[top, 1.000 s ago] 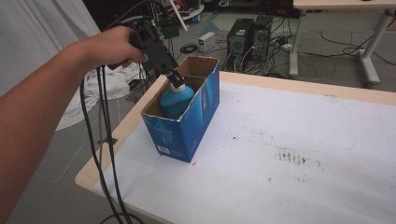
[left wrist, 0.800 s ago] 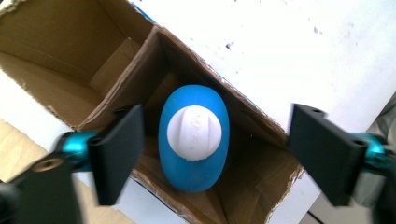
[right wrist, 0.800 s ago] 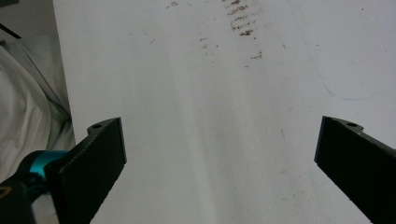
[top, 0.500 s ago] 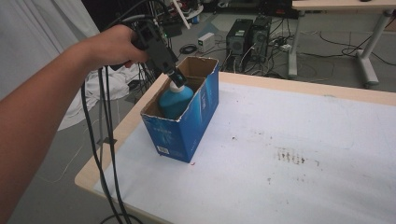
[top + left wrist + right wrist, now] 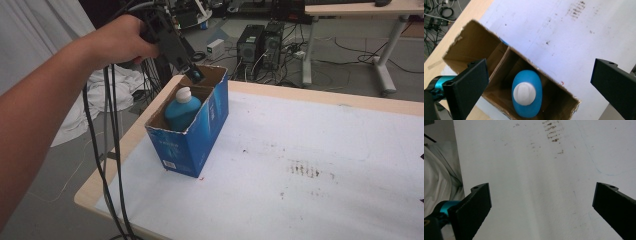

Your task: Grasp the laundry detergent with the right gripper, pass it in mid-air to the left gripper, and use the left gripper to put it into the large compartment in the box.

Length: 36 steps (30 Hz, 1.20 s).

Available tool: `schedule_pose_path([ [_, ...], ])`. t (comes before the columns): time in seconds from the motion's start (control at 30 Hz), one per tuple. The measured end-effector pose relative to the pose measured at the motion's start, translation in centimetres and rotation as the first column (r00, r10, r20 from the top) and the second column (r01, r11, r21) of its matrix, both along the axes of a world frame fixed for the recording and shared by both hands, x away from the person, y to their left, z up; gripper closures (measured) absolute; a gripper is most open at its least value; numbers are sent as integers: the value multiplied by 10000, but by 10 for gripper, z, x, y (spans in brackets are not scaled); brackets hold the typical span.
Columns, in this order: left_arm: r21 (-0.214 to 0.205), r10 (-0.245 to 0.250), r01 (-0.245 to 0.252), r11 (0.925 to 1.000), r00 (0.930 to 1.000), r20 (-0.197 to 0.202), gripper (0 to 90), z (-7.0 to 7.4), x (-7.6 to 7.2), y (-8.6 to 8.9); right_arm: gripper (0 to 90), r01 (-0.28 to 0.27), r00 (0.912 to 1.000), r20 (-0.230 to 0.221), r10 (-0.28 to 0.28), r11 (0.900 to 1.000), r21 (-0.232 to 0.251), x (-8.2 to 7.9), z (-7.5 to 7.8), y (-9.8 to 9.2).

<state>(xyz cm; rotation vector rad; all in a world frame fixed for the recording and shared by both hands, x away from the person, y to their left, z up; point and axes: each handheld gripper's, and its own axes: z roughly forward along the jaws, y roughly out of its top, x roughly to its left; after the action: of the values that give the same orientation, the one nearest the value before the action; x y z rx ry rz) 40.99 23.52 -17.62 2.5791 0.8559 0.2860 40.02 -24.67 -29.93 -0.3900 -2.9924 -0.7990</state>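
While the left hand [image 5: 117, 42] holds the left gripper [image 5: 194, 75] up at about eleven o'clock over the table [image 5: 325, 150], its jaws have just been opening and now stand spread wide with nothing between them. Right under it, at about ten o'clock on the table, stands the blue box [image 5: 192, 137] with its top open. Inside sits the blue bottle [image 5: 181, 110] with its white cap [image 5: 184, 93] pointing up, so it stands straight and cannot tip, because the cardboard walls keep it in place. In the left gripper view the bottle [image 5: 527, 96] is low between the two black jaws, in the part of the box [image 5: 474, 47] nearer the camera, and a cardboard wall splits it from the empty part behind. I think the bottle has been let go on purpose and the gripper sits high so it will not bump the cap. Over at the right, the right gripper [image 5: 541, 207] hangs above bare white table [image 5: 536, 170], at about four o'clock. Its jaws are spread wide too and pinch nothing, likely waiting for a turn
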Motion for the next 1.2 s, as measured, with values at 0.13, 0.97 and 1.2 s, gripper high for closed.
schedule_pose_path([
  [0.13, -87, -179, 180, 9998, 9998, 93, 16, 7, 0, -13, 14, 6, 10000, -6, -6, 10000, 28, 0, 1, 0],
  [0.97, 122, -1679, 1685, 9856, 9851, -369, 16, -6, 23, -118, 14, -23, 10000, 40, 22, 10000, 84, 2, 6, 7],
  [1.2, 304, -2011, 2032, 9787, 9777, -606, 16, -23, 28, -140, 14, 46, 10000, 30, -46, 9999, 116, 2, 6, 9],
])
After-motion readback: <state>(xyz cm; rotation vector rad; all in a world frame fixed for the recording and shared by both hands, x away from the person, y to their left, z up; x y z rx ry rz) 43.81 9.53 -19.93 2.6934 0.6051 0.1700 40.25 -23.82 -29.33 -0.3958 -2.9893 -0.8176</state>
